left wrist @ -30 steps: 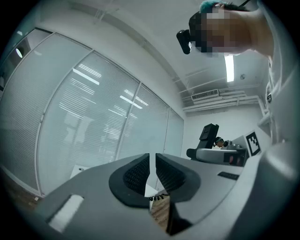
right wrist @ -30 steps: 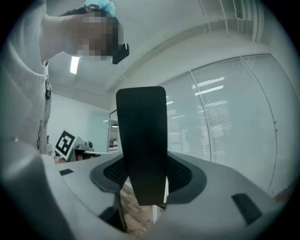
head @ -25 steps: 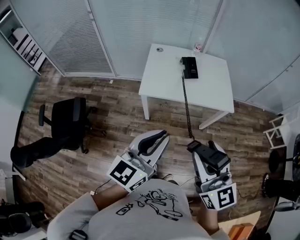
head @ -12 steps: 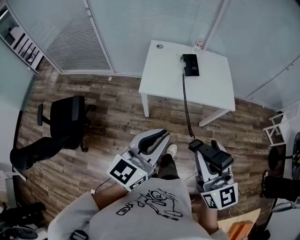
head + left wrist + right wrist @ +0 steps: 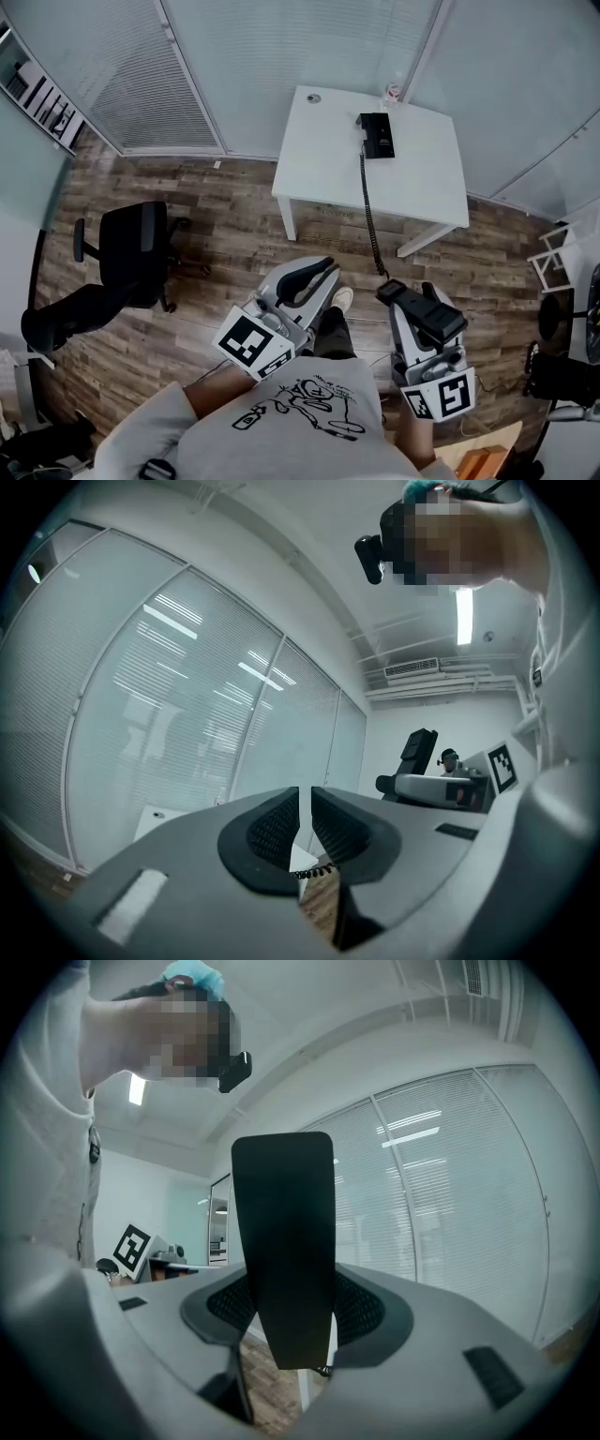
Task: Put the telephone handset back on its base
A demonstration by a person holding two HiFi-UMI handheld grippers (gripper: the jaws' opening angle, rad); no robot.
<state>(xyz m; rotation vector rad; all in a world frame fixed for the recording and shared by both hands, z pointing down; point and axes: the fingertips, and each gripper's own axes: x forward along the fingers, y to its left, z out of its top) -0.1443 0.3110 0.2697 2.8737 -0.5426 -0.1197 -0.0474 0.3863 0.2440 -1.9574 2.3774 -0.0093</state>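
A black telephone base (image 5: 378, 134) sits at the far side of a white table (image 5: 319, 159). Its coiled cord (image 5: 368, 211) hangs off the table's near edge and runs to the black handset (image 5: 424, 315). My right gripper (image 5: 405, 302) is shut on that handset, well short of the table. In the right gripper view the handset (image 5: 286, 1241) stands upright between the ribbed pads (image 5: 361, 1309). My left gripper (image 5: 323, 272) is beside it, shut with nothing in it; in the left gripper view the left gripper (image 5: 305, 822) has its pads together.
A black office chair (image 5: 131, 248) stands on the wood floor at the left. Glass walls with blinds run behind the table. A shelf (image 5: 42, 94) is at the upper left, a white rack (image 5: 553, 258) at the right. A small object (image 5: 392, 92) sits at the table's back edge.
Both grippers have moved a little forward toward the table, the handset still in the right one. A shoe has stepped into view between them.
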